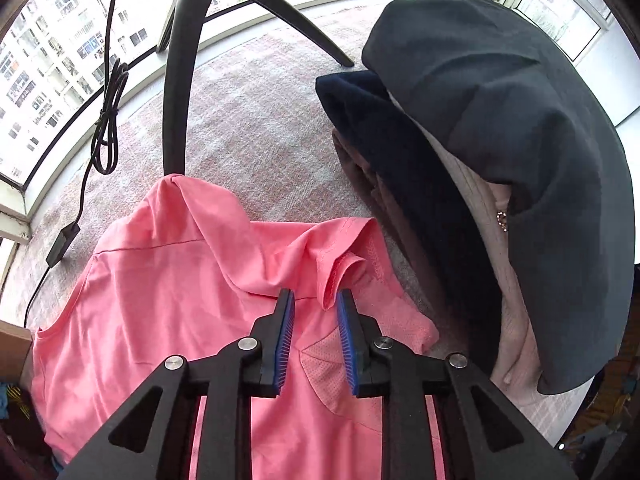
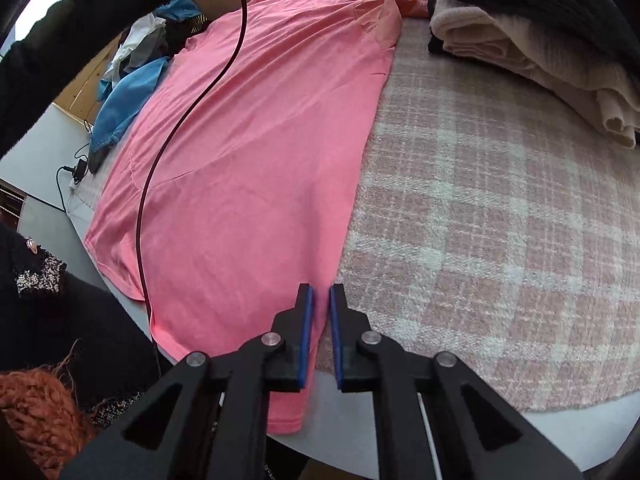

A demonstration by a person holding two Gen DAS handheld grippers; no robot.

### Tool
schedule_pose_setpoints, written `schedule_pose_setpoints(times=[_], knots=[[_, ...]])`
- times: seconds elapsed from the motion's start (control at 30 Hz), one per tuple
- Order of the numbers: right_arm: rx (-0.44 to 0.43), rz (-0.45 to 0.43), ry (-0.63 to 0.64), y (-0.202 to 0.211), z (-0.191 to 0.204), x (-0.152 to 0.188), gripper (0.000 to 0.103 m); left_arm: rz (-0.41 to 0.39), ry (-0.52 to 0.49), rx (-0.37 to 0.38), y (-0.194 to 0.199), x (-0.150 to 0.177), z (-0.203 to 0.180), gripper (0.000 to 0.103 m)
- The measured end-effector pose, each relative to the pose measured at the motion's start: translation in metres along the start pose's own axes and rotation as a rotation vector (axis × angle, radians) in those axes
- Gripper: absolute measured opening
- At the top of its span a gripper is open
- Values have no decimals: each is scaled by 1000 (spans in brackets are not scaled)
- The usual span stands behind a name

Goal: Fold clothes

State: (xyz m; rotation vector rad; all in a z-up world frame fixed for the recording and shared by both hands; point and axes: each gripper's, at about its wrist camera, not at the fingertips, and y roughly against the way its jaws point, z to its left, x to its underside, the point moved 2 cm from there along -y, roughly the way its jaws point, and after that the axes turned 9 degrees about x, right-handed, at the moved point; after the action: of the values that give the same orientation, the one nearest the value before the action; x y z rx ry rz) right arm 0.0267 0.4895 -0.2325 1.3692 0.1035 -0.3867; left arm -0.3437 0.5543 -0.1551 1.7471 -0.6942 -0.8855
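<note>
A pink T-shirt (image 1: 160,300) lies spread on the plaid table cover (image 1: 260,120), with its collar and a sleeve rumpled. My left gripper (image 1: 314,294) points down over the sleeve area with its jaws apart. A curled fold of sleeve hem (image 1: 334,280) stands just by the right pad, not pinched. In the right wrist view the same shirt (image 2: 248,160) stretches away from me. My right gripper (image 2: 321,288) sits at its near right edge, jaws almost together with the fabric edge between the blue pads.
A stack of folded dark and cream clothes (image 1: 500,120) (image 2: 520,40) stands at the right. A black tripod (image 1: 178,80) and a cable (image 1: 106,120) stand behind the shirt. Another cable (image 2: 180,120) hangs across it. Loose clothes (image 2: 128,92) lie past the table's left edge.
</note>
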Motion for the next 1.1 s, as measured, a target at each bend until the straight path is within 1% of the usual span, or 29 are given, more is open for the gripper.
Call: schedule_pose_setpoints(times=[0.13, 0.23, 0.43, 0.47, 0.5, 0.57, 0.67, 0.73, 0.77, 0.8, 0.9, 0.97, 1.03, 1.07, 1.1], knots=[[-4, -1, -8, -2, 1, -1, 9, 34, -155, 21, -1, 11, -42, 22], [-16, -1, -20, -2, -2, 0, 9, 90, -185, 43, -17, 19, -58, 22], [-18, -10, -32, -1, -4, 2, 9, 154, -253, 14, -39, 37, -71, 22], [-20, -10, -29, 0, -5, 2, 9, 161, -260, 16, -42, 39, -71, 17], [-21, -10, -25, 0, -7, 3, 9, 161, -258, 21, -44, 41, -71, 1], [-19, -9, -19, 1, -7, 2, 9, 135, -225, 44, -41, 42, -67, 1], [-13, -7, -6, 1, -5, 2, 9, 2, -113, 78, -11, 44, -51, 0], [-3, -10, 8, 1, -3, 2, 8, -126, 1, 180, 19, 51, -36, 0], [0, -11, 9, 0, -2, 3, 8, -165, 30, 196, 27, 55, -32, 0], [2, -12, 10, 0, -2, 3, 8, -179, 26, 207, 29, 58, -32, 0], [2, -7, 22, 0, -2, 2, 7, -163, 1, 233, 12, 60, -41, 1], [-1, 1, 16, -1, -2, 1, 7, -108, 33, 234, -7, 58, -41, 3], [-2, 9, 10, -1, -2, 0, 7, -52, 64, 235, -25, 56, -41, 2], [-2, 11, 10, -2, -2, 0, 7, -34, 76, 240, -26, 58, -39, 3], [-1, 13, 11, -2, -2, 0, 7, -45, 70, 228, -15, 63, -38, 6]])
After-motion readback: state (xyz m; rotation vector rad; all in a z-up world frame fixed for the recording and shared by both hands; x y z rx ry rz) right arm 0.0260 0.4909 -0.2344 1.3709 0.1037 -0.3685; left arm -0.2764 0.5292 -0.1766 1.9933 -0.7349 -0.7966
